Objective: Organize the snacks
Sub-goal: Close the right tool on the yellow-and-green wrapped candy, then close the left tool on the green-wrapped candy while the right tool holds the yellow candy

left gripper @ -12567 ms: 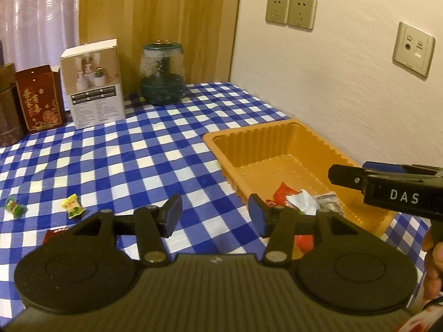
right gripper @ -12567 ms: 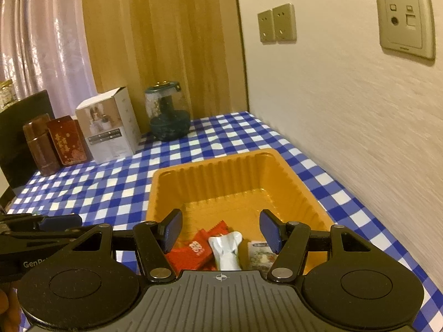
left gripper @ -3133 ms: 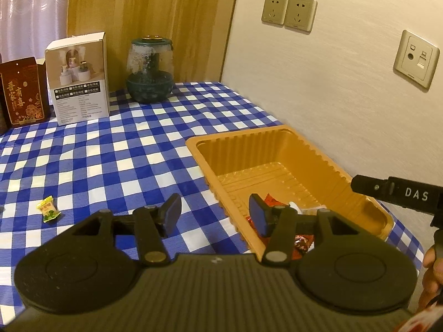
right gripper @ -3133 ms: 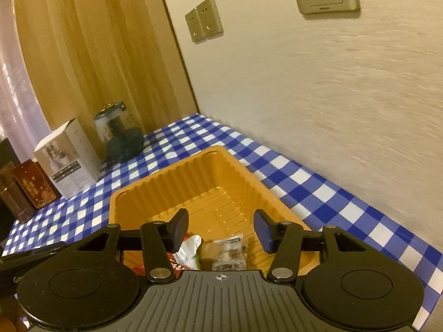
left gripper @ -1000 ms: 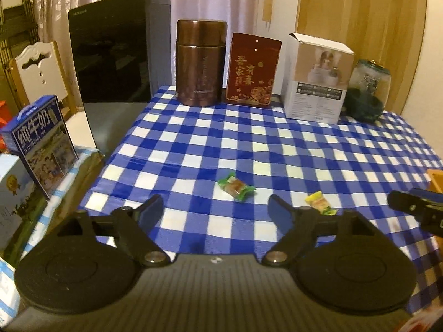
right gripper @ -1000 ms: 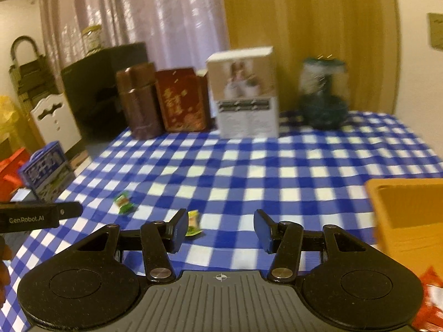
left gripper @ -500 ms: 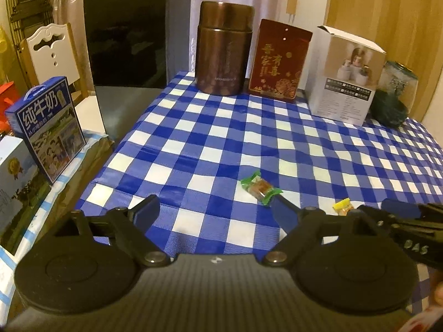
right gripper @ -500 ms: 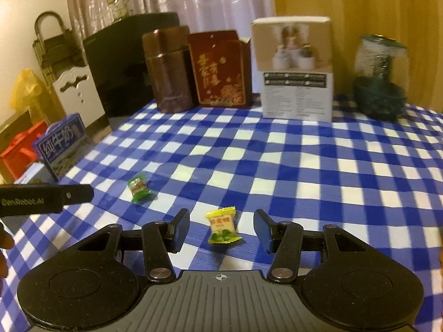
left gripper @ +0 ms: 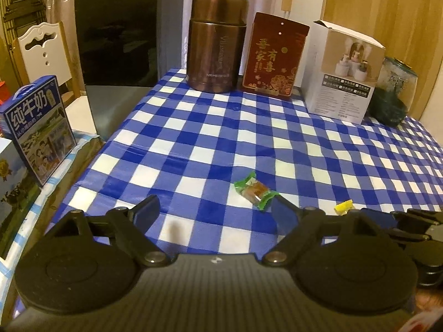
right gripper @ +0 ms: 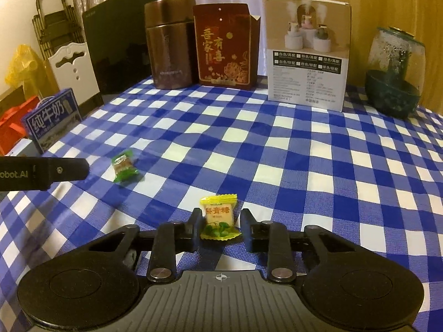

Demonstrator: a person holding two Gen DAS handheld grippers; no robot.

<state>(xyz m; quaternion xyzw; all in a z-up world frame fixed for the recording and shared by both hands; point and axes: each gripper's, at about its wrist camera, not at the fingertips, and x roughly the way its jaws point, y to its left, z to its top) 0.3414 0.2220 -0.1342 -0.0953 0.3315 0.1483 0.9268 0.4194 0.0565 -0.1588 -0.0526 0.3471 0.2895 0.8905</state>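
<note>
- Blue-and-white checked tablecloth (right gripper: 277,149) runs ahead of both pairs of fingers; far beyond the fingertips stand a brown metal canister (right gripper: 170,43), a red printed box (right gripper: 224,47), a white humidifier carton (right gripper: 307,52) and a glass jar with a dark green base (right gripper: 394,72).
- Left gripper (left gripper: 214,211): fingers wide apart, nothing between them. Its tip shows in the right wrist view, just left of the green candy.
- Right gripper (right gripper: 220,228): jaws have just been closing and stand narrow, the yellow-wrapped candy (right gripper: 219,217) between them. A sliver of cloth shows on each side of the wrapper; pads not seen pressing on it.
- Green-wrapped candy (left gripper: 255,190) lies flat on the cloth, just ahead of the left gripper's right fingertip (left gripper: 282,213), outside the gap.
- Yellow-wrapped candy's upper edge pokes out past the right fingertips; lower end sits level with the pads.
</note>
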